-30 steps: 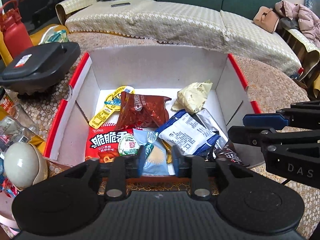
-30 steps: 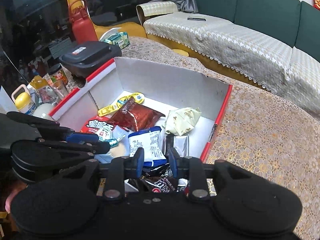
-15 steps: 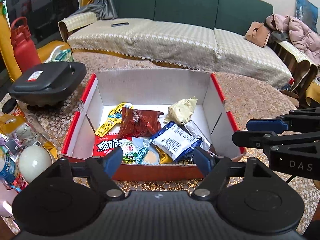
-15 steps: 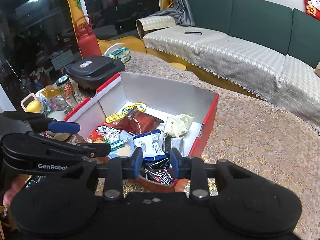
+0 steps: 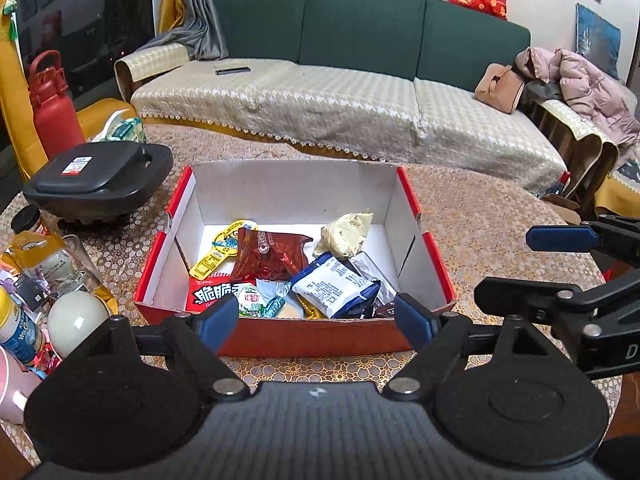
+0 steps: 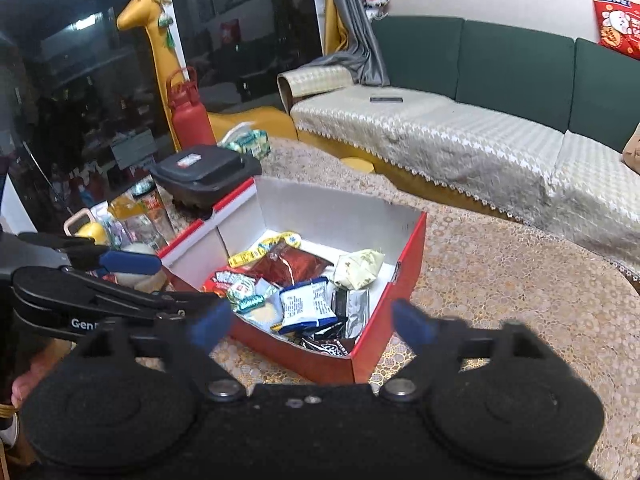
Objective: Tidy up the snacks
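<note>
- Left tongs (image 5: 316, 318): spread wide, nothing between the blue tips, held back at 6 o'clock of the box, clear of its near wall; likely parked there because nothing is left to carry.
- Right tongs (image 6: 312, 324): likewise released and empty, hanging off the box's near corner, tips blurred; seen from the left camera out at 3 o'clock.
- Just beyond the tips, red cardboard box (image 5: 304, 338): open-topped, white inside, set flat on the patterned tablecloth (image 5: 492, 240) so packets can be dropped in from above.
- Inside, snacks gathered in a loose heap toward the near wall: brown cookie packet (image 5: 272, 254) at centre, white-and-blue packet (image 5: 332, 284) at 5 o'clock of it, cream wrapper (image 5: 344, 232) at 2 o'clock, yellow strip (image 5: 220, 248) at 9 o'clock, red bag (image 5: 212, 294) at 7 o'clock.
- Judging by this, gathering looks finished or nearly so; no loose snack visible on the cloth near the box.
- Farther out at 10 o'clock, black lidded case (image 5: 96, 180); at 8 o'clock, bottles and jars (image 5: 36, 264) crowded at the table edge, apart from the box.
- Beyond at 12 o'clock, green sofa (image 5: 360, 40).
</note>
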